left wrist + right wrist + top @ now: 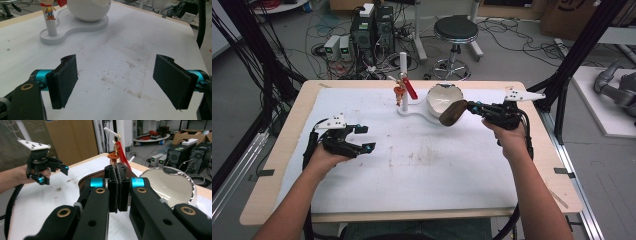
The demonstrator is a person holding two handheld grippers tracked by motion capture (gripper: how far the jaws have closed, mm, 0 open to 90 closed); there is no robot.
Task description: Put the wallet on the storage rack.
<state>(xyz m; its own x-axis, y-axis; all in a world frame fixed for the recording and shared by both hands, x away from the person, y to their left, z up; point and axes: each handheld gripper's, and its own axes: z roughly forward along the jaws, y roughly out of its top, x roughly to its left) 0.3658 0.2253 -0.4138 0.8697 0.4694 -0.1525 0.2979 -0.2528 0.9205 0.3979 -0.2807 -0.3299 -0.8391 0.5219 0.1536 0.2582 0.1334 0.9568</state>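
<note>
Table, pale board under a stained white mat; white stand at its far middle, carrying an upright post with a small figurine and red tag, and a white bowl; right gripper, jaws pinched tight on the edge of a brown disc-shaped piece, held in the air just in front of the bowl; left gripper, jaws spread wide, nothing between them, low over the mat's left part, well apart from the stand.

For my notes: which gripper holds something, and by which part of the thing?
The right gripper holds a brown, flat pouch-like thing by its edge, jaws shut on it. The left gripper is open and holds nothing.
</note>
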